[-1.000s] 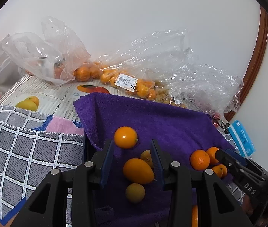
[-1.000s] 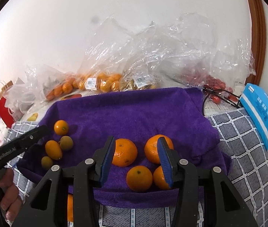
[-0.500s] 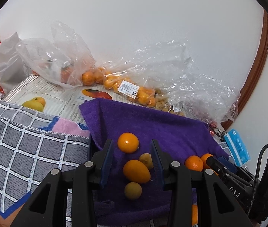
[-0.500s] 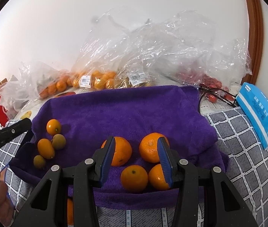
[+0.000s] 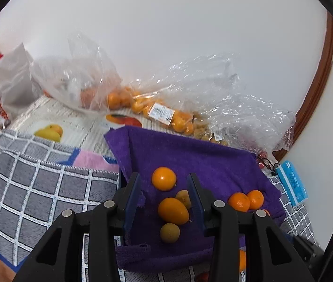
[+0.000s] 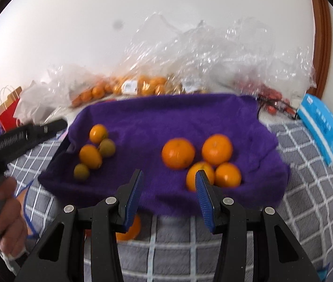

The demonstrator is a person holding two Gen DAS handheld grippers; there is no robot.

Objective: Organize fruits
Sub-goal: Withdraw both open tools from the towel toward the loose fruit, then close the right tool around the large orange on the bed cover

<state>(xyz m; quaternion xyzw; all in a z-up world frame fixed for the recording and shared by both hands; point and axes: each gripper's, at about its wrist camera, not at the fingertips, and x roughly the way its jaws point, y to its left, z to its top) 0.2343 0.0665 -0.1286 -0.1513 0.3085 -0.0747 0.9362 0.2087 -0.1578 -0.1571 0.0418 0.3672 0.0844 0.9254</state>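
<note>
A purple towel [image 5: 213, 162] lies on the checked cloth. At its left end sit a round orange [image 5: 164, 178], an oval orange fruit [image 5: 173, 211] and two greenish-yellow small fruits [image 5: 170, 232]. My left gripper [image 5: 163, 181] hovers over this group; its jaws are opening and nothing is between them. Several tangerines [image 6: 178, 153] are clustered at the towel's right end. My right gripper [image 6: 168, 176] is open and empty, above the towel's front edge just left of the tangerines. One loose orange [image 6: 131, 231] lies on the cloth under its left finger.
Clear plastic bags of fruit [image 5: 166, 115] line the wall behind the towel. A blue tissue pack [image 6: 326, 129] lies at the right and a red paper bag [image 6: 9, 110] at the far left. A hand [image 6: 9, 211] holds the left gripper's handle.
The right gripper has drawn back and to the left, so the tangerines now lie ahead to its right. The left gripper's jaws stand a little wider and it has backed off slightly.
</note>
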